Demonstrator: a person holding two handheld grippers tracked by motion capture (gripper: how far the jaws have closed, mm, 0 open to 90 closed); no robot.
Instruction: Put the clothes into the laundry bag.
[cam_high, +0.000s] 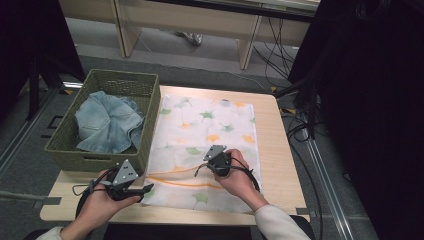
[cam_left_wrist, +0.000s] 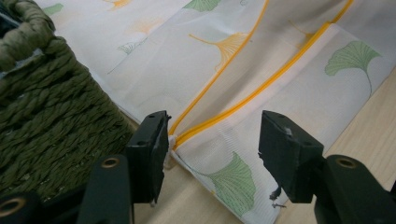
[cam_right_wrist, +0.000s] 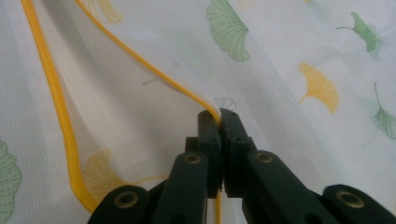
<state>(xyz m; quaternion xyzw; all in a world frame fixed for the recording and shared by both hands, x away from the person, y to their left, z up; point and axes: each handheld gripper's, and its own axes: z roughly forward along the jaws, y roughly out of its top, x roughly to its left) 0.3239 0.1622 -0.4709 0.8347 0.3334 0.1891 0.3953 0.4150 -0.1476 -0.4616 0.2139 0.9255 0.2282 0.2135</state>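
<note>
My right gripper (cam_right_wrist: 219, 114) is clamped on the upper zipper edge of the bag (cam_high: 205, 135), which lies flat on the table (cam_high: 280, 150) beside the basket (cam_high: 145, 150). The zipper (cam_left_wrist: 261, 86) runs left to right across the bag's near end. My left gripper (cam_left_wrist: 212, 140) stands open at its left end, jaws astride the seam, pads clear. The high view adds jeans (cam_high: 107, 125) in the basket.

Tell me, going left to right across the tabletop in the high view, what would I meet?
Woven basket holding denim clothing → left gripper at the bag's corner → leaf-printed mesh bag → right gripper pinching its zipper edge → bare table.
</note>
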